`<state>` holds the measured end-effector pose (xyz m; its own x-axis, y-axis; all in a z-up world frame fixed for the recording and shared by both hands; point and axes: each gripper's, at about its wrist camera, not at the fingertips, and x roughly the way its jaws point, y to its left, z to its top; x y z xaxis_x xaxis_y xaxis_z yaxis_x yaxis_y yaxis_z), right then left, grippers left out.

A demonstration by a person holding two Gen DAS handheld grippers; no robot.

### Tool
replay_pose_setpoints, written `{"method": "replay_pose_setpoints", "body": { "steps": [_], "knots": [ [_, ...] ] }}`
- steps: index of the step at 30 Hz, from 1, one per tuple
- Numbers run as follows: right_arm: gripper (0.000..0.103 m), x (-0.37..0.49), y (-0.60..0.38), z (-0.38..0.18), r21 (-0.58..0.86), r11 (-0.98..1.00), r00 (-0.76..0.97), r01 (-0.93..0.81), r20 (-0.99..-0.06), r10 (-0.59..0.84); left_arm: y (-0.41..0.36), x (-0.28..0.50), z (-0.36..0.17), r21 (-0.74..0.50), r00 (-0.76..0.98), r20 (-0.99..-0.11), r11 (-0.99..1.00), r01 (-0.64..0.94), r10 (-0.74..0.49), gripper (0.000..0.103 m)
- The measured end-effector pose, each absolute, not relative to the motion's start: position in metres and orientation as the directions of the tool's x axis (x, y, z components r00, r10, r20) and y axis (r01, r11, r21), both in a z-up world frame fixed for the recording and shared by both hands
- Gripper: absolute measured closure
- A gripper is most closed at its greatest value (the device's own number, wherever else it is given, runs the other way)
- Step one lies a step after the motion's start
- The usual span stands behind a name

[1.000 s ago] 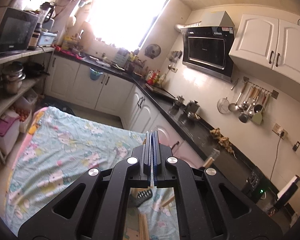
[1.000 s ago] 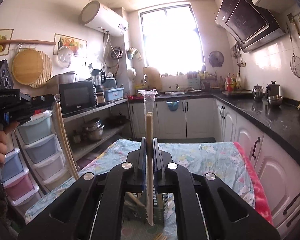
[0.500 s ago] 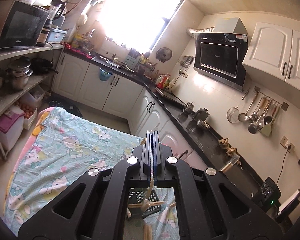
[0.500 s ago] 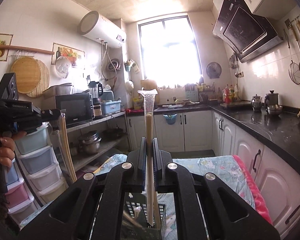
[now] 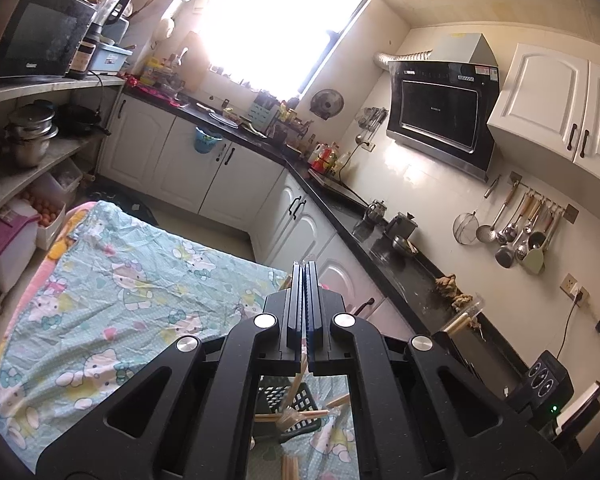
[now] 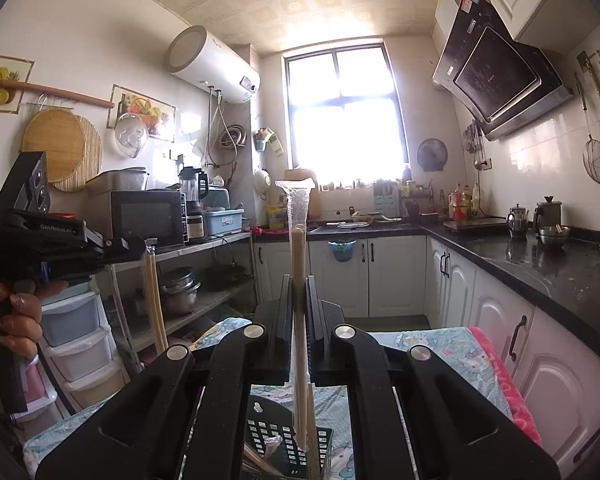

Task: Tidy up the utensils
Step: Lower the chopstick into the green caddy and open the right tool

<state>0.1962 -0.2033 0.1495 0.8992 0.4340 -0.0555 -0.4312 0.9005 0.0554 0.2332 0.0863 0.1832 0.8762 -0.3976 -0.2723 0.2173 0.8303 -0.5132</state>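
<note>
My right gripper (image 6: 299, 280) is shut on a pair of wooden chopsticks in a clear sleeve (image 6: 299, 248), held upright. Their lower ends hang over a black slotted utensil basket (image 6: 284, 436) on the table. At the left of the right wrist view, a hand holds my left gripper (image 6: 140, 246), shut on a second sleeved pair of chopsticks (image 6: 154, 296) that hangs straight down. In the left wrist view the left gripper (image 5: 306, 270) shows closed jaws, with the basket (image 5: 290, 402) and loose chopsticks (image 5: 292, 414) below. The right gripper's chopstick tip (image 5: 466, 316) shows at the right.
The table carries a light blue cartoon-print cloth (image 5: 120, 300). A black counter (image 6: 540, 264) with white cabinets runs along the right. An open shelf with a microwave (image 6: 148, 214) and pots stands at the left, with plastic drawers (image 6: 76, 340) below. Hanging ladles (image 5: 516, 236) line the wall.
The left gripper has shifted so the basket shows more fully beneath it. In the right wrist view the basket has come into view under the held chopsticks, and the left gripper has drawn nearer.
</note>
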Motion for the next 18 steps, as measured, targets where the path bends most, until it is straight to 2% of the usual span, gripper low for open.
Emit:
{"method": "replay_pose_setpoints", "body": {
  "steps": [18],
  "knots": [
    [0.097, 0.21, -0.196, 0.118, 0.093, 0.903, 0.898, -0.419, -0.104, 0.428, 0.078, 0.24, 0.149, -0.525, 0.864, -0.279, 0.82, 0.229, -0.42, 0.103]
  ]
}}
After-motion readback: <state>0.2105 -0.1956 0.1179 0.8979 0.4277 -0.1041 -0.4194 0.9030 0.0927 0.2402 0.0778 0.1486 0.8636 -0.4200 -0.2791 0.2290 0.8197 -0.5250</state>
